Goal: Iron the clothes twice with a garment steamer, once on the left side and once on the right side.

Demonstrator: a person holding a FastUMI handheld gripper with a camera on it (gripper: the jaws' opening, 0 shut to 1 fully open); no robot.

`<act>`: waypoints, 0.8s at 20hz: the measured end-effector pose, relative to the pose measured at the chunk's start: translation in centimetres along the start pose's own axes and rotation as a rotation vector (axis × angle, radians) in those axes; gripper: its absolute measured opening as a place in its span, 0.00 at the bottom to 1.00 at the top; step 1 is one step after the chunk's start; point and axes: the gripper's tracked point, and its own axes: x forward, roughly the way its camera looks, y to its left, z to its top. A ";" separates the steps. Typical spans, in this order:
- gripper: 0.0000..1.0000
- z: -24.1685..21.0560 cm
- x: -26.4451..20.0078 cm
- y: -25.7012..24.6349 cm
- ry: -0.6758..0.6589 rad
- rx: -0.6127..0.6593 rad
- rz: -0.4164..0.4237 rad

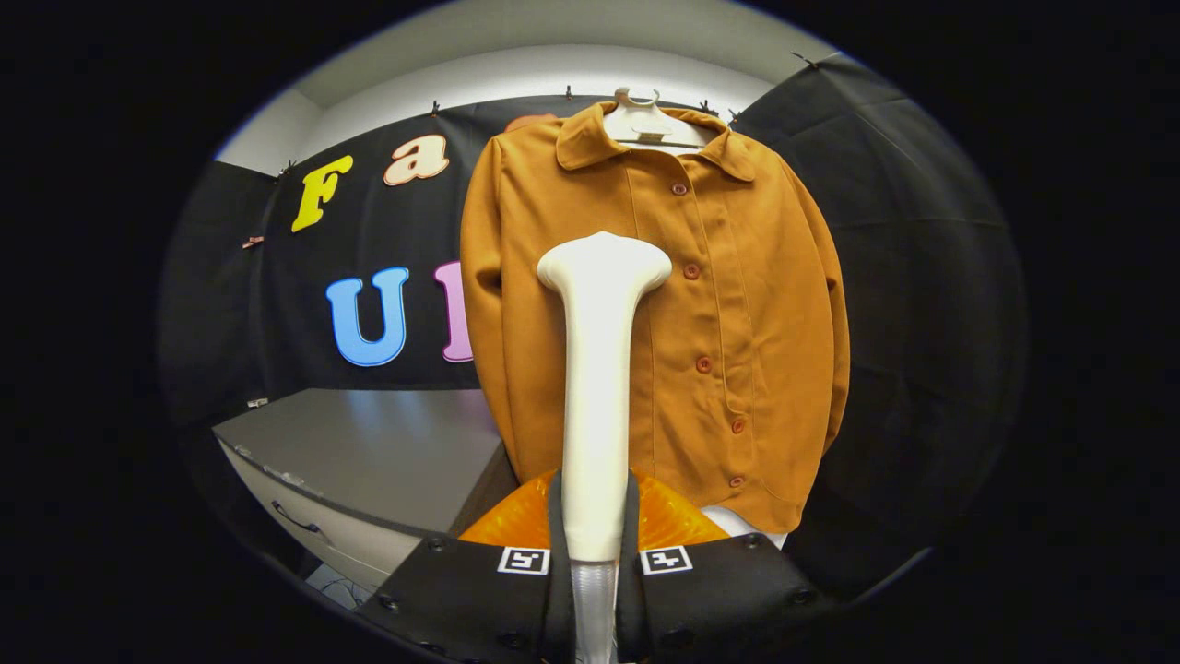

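Booth | orange shirt (pixel 664 314) on hanger | gripper (pixel 595 553) clamps white steamer (pixel 599 369)

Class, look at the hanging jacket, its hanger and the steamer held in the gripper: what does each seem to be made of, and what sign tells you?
Jacket: matte woven cloth, probably; it drapes in soft folds. Hanger: likely white plastic, smooth and moulded. Steamer: smooth satin-white plastic, apparently, with soft highlights; the gripper is shut on its handle.

Grey cabinet top (pixel 369 452) beside the hanging shirt (pixel 737 304).
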 end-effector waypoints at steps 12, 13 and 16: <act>0.21 -9.1 -1.6 -1.5 0.192 0.027 -0.002; 0.21 -9.7 -1.8 -1.7 0.202 0.022 -0.003; 0.21 -10.9 -2.3 -2.1 0.232 0.028 -0.006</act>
